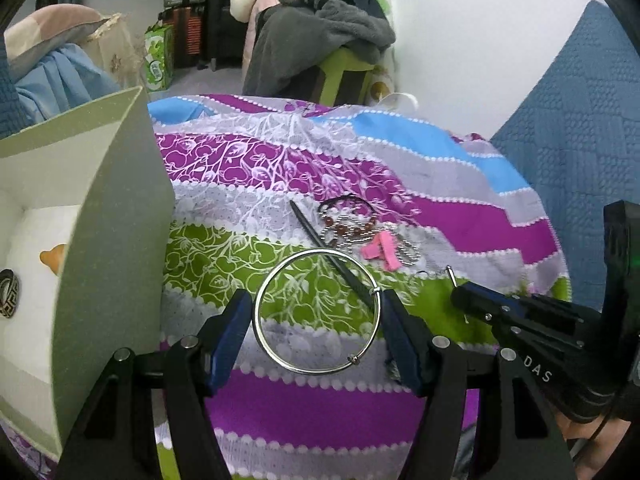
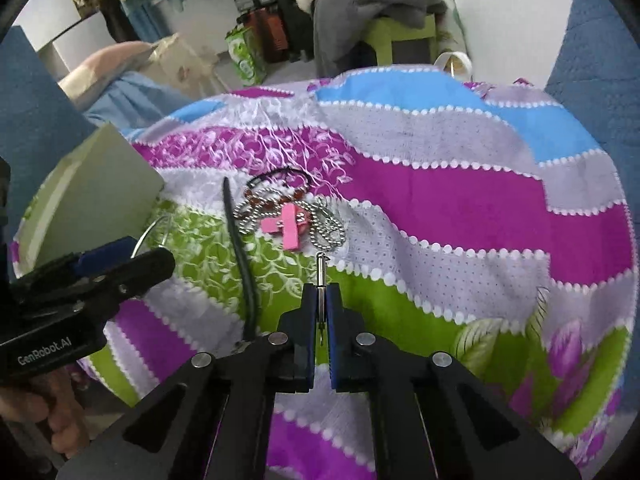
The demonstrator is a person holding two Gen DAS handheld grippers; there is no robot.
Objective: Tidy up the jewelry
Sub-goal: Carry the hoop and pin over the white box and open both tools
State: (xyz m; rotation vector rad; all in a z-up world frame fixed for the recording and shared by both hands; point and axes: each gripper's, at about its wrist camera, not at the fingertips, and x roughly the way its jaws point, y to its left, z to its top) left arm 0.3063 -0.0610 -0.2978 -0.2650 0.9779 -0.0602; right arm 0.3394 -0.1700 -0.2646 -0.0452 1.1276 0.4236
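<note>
Left wrist view is the only one that looks down into the pale green box (image 1: 112, 216): its white padded lining holds a patterned dark ring (image 1: 8, 294) and a small orange piece (image 1: 54, 257) (too little of that shows to say what it is). From the right wrist camera the same box (image 2: 100, 196) is just a closed-looking green wall.

The left gripper (image 1: 316, 316) stands about half open, its blue pads pressed on either side of a thin silver bangle (image 1: 316, 312), a smooth round hoop of wire with two tiny beads on it; whether the hoop is clear of the cloth I cannot tell. The right camera catches only an arc of that bangle (image 2: 150, 232) behind the left gripper (image 2: 120, 264).

The right gripper (image 2: 320, 304) is pinched tight on a small silver metal pin-like piece (image 2: 320, 276), whose hooked tip pokes out past the pads. In the left view the same gripper (image 1: 460, 294) comes in from the right side with the bit of metal (image 1: 452, 276) sticking up.

Loose on the wavy purple, green and grey floral cloth (image 2: 460, 184) lie the rest: a silver ball chain (image 2: 324, 228), a reddish bead bracelet (image 2: 280, 198), a pink cross-shaped piece (image 2: 289, 228) and a long black stick (image 2: 236, 236).
</note>
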